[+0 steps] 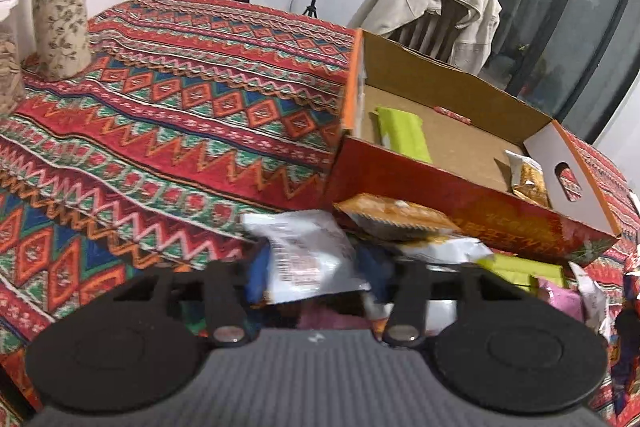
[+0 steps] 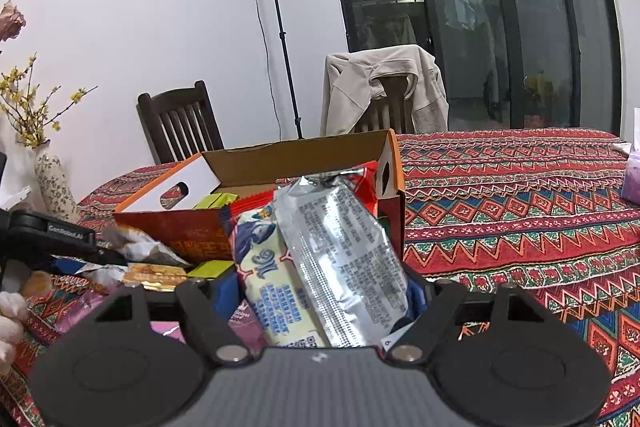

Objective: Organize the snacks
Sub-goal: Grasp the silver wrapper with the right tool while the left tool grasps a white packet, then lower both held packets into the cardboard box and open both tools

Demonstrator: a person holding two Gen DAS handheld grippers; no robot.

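My left gripper [image 1: 316,267] is shut on a white snack packet [image 1: 308,259], pinched between its blue pads, at the near edge of a pile of snacks [image 1: 516,267]. An orange packet [image 1: 396,219] lies just beyond it, against the red front wall of an open cardboard box [image 1: 440,195]. Inside the box lie a green packet [image 1: 404,135] and a yellow snack bag [image 1: 528,179]. My right gripper [image 2: 320,287] is shut on a bundle: a silver packet [image 2: 340,259] and a cream-and-blue packet [image 2: 260,267], held upright in front of the box [image 2: 192,231].
A patterned red tablecloth [image 1: 180,107] covers the table. A floral vase [image 1: 60,7] stands at the far left. A chair with a beige jacket [image 1: 436,7] is behind the box, and a light stand [image 2: 276,27] is by the wall. A purple tissue box [image 2: 632,175] sits far right.
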